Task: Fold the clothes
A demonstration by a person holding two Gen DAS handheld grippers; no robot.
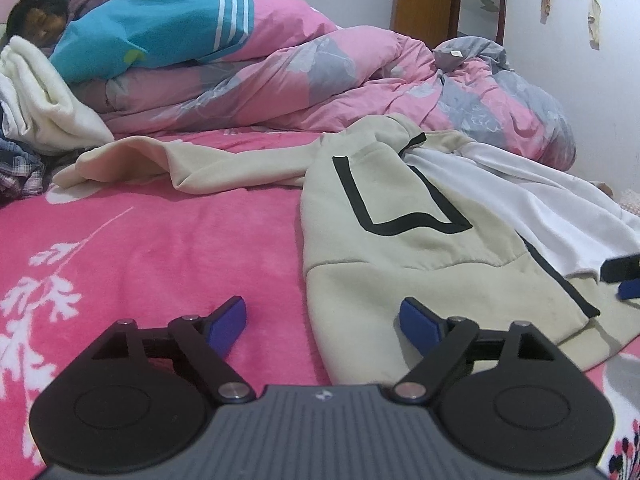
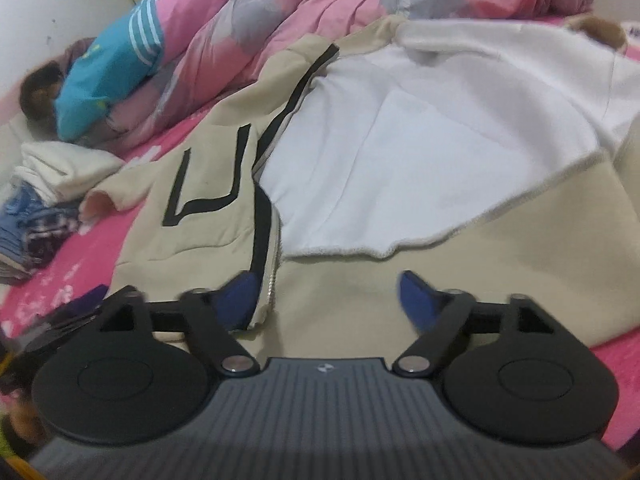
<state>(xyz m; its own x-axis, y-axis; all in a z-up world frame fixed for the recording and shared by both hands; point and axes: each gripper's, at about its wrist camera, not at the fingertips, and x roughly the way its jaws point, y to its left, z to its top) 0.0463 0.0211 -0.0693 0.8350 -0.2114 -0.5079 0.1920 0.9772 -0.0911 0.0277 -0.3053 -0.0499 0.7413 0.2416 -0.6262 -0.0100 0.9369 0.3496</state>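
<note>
A beige fleece jacket with black piping and a white plush lining lies spread open on the bright pink, white-leaf-patterned fuzzy bed cover; everything else is placed against it. Far left of the jacket sit a folded cream towel atop a checked blue cloth, and one long soft sleeve reaches toward them. Behind the jacket a puffy pink-and-grey floral quilt is heaped, with a teal, white-striped piece at its left end. At the jacket's near left hem the left gripper hangs with blue pads wide apart, nothing between them. Only this view shows a brown wooden door beyond the quilt. The right wrist view alone reveals the broad white lining and zipper edge; there the right gripper stands over the near hem, pads spread, gripping nothing, the zipper edge beside its left pad.
</note>
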